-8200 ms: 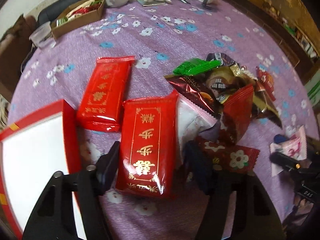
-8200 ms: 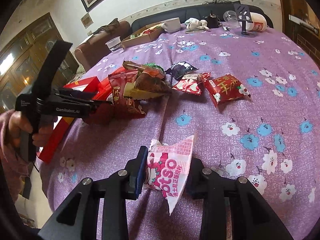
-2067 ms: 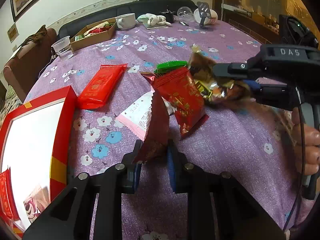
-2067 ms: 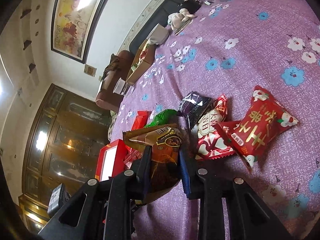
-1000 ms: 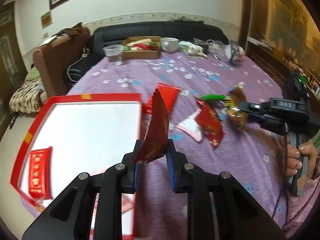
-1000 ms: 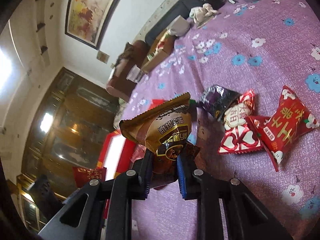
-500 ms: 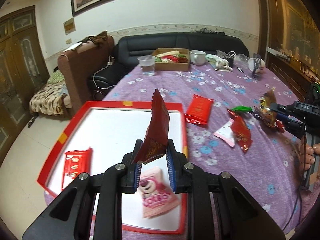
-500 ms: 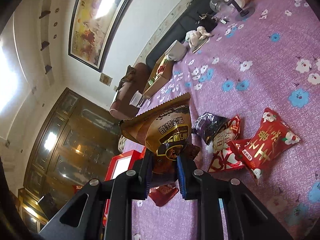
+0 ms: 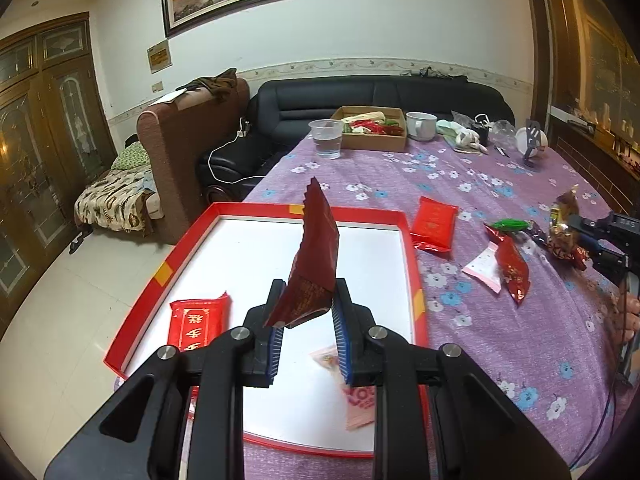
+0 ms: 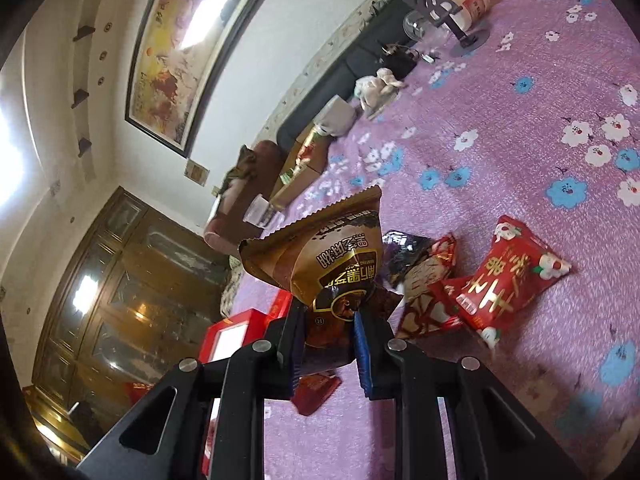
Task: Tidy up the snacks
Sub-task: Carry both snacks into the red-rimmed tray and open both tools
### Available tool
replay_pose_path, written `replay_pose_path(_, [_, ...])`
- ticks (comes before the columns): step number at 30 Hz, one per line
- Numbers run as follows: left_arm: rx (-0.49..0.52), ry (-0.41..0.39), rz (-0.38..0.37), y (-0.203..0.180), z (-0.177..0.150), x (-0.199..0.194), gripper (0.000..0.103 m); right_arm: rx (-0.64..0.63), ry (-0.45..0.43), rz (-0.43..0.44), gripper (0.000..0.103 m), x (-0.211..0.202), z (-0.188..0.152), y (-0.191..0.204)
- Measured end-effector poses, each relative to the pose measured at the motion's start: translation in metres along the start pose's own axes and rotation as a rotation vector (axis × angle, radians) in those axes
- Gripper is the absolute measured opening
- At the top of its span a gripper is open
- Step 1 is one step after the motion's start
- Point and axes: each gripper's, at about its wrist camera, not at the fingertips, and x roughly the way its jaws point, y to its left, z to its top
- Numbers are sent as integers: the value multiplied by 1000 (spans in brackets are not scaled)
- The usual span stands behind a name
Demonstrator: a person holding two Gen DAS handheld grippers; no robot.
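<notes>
Dark red foil snack packet (image 9: 316, 258), standing upright, pinched at its lower end in the left gripper (image 9: 307, 330) above the white-floored, red-rimmed tray (image 9: 404, 226). In the tray, a flat red packet with gold characters (image 9: 197, 322) and a pink wrapper (image 9: 352, 390), half hidden behind the right-hand finger. Brown glossy snack bag (image 10: 332, 268) clamped in the right gripper (image 10: 327, 354), lower part hidden by the pads. Further packets scattered on the purple floral tablecloth (image 9: 520, 344); print too small to read.
</notes>
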Motion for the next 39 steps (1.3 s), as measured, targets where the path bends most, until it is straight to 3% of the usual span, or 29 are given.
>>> replay_pose_path(6, [-9,-11,15,10,-3,1,20,-43,21,123,22,8,-23,36])
replay_pose_path(14, [-30,-12,33,25,-8,2,20,-83,179,252,22,61,-63,93])
replay_pose_path(22, [-52,-4,39,39,-13,5,20,-142,290,297,22,96,-101,136])
replay_pose_path(39, [-86,38,60,59,-21,18,21,-206,384,309,25,128,-138,171])
